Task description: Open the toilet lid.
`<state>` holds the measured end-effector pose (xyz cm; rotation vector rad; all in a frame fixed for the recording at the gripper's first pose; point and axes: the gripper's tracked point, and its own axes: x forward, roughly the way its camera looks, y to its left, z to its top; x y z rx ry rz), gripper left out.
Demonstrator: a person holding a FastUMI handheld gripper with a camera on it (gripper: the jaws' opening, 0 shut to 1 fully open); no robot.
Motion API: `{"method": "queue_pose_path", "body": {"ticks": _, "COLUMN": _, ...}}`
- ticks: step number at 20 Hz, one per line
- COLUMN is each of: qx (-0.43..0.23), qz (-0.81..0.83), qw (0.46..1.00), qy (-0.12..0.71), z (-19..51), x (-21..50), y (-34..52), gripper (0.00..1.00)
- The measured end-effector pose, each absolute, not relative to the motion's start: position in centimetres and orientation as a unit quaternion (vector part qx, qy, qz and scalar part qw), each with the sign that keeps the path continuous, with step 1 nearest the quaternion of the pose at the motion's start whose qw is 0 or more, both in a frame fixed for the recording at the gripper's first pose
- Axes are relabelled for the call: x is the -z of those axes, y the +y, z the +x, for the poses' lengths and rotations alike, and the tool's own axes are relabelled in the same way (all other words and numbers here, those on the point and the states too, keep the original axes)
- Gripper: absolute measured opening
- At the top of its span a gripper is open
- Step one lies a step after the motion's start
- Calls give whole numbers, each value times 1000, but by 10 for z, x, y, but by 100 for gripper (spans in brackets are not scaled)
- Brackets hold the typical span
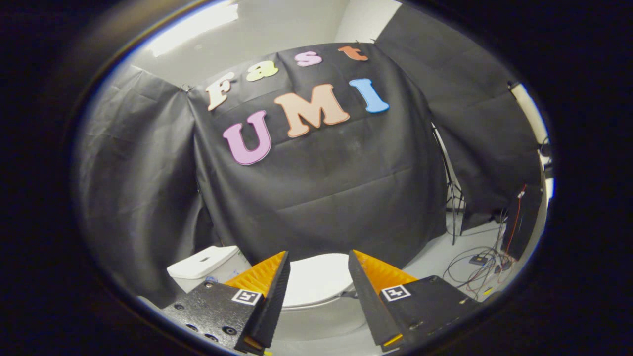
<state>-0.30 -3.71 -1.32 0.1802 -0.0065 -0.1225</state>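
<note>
Toilet lid (pixel 316 277) lies closed beyond your gripper (pixel 316 269), jaws apart and empty; approach high and they may skid off its rim.

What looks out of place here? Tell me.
Only the loose cables sprawled in a tangle on the floor beside the toilet lid. The lid lies shut and intact, seen between the open gripper's fingers.

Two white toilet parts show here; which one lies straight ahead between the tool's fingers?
The toilet lid, closed and rounded, lies just beyond the open tool, between its fingers. The boxy tank sits off to the left, against the black cloth.
</note>
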Motion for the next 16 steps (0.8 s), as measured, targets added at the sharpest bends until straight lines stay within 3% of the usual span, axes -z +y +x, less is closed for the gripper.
{"method": "queue_pose_path", "body": {"ticks": 7, "qx": 63, "qz": 250, "qw": 966, "qy": -29, "z": 42, "x": 61, "y": -65, "gripper": 73}}
{"method": "queue_pose_path", "body": {"ticks": 16, "qx": 117, "qz": 468, "qw": 875, "qy": -25, "z": 116, "x": 179, "y": -101, "gripper": 73}}
